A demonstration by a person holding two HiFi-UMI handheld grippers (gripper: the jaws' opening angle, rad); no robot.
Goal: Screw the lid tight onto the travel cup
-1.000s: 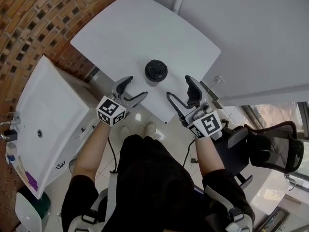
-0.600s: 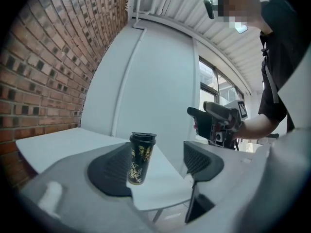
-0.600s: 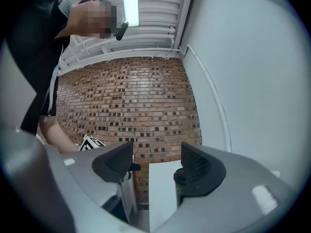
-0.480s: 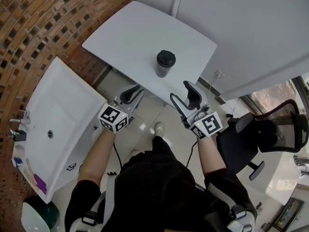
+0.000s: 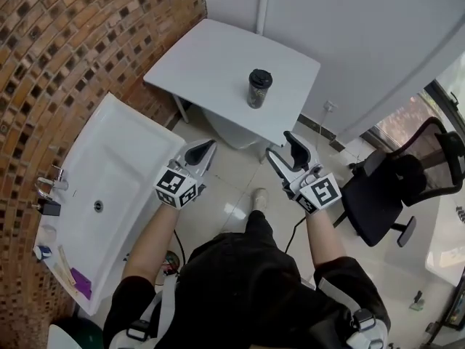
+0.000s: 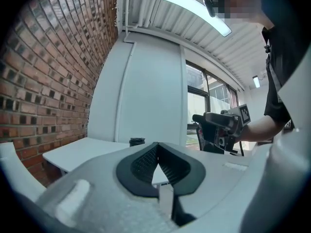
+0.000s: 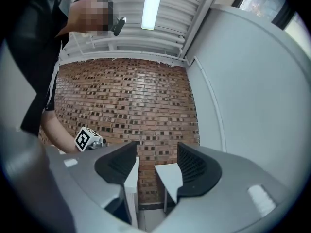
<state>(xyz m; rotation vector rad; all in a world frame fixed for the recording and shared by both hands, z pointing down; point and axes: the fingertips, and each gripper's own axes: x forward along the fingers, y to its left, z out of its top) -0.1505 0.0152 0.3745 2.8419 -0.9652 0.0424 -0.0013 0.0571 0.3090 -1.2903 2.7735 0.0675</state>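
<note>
The dark travel cup (image 5: 257, 91) stands upright on the white table (image 5: 211, 67) with its black lid (image 5: 260, 76) on top. It also shows small and far off in the left gripper view (image 6: 137, 141). Both grippers hang over the floor, well short of the table and apart from the cup. My left gripper (image 5: 209, 146) has just closed; its ribbed pads meet with nothing between them (image 6: 156, 148). My right gripper (image 5: 280, 145) is open and empty (image 7: 156, 163), and its jaws have just been closing.
A white sink counter (image 5: 102, 187) runs along the brick wall (image 5: 87, 42) at the left. A black office chair (image 5: 396, 191) stands at the right. White wall panels (image 5: 349, 35) rise behind the table. Tiled floor (image 5: 232, 195) lies beneath the grippers.
Both grippers have drawn back from the table's edge and the cup, which now stands alone farther off. The left jaws went from open to shut. The right jaws narrowed.
</note>
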